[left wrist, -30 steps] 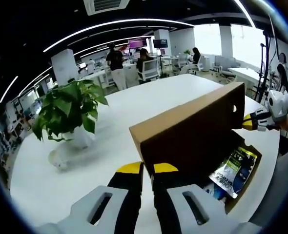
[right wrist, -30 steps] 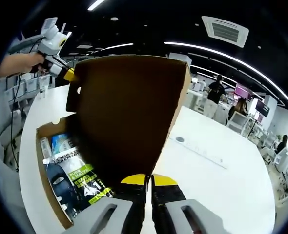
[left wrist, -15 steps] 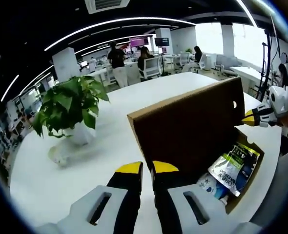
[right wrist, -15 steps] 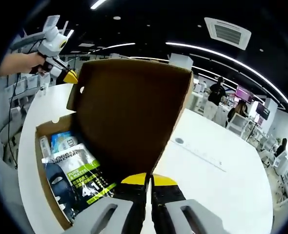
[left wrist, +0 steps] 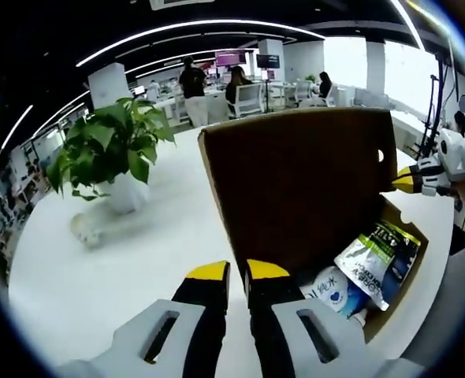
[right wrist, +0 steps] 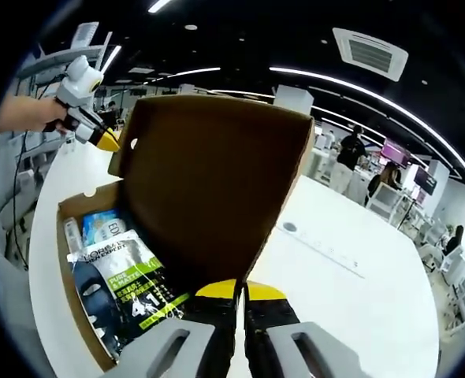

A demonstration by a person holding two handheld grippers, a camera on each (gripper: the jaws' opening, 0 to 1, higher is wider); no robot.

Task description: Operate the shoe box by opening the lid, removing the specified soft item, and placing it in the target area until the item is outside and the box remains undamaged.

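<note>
Table: white, rounded, broad bare top. Shoe box: brown cardboard, standing near a table edge, open; its edge curves beyond the box in the right gripper view. Lid: raised upright on its hinge, brown inner face toward both cameras, a small round hole near one upper corner. Potted plant: green leaves in a white pot, on the table well apart from the box, toward the far edge in the left gripper view. Soft packets inside the box: one black-and-green pouch with white lettering lying uppermost, one pale blue-and-white pack partly beneath it, toward the box's far end wall. All packets lie within the box walls. Left gripper: yellow-tipped jaws drawn narrow, a slim gap between them, at the lid's lower corner; whether they pinch the cardboard cannot be told. Right gripper: yellow tips pressed nearly together at the lid's opposite lower corner; grip on the cardboard likewise cannot be told. Background: office desks, chairs, several people standing at a distance.
</note>
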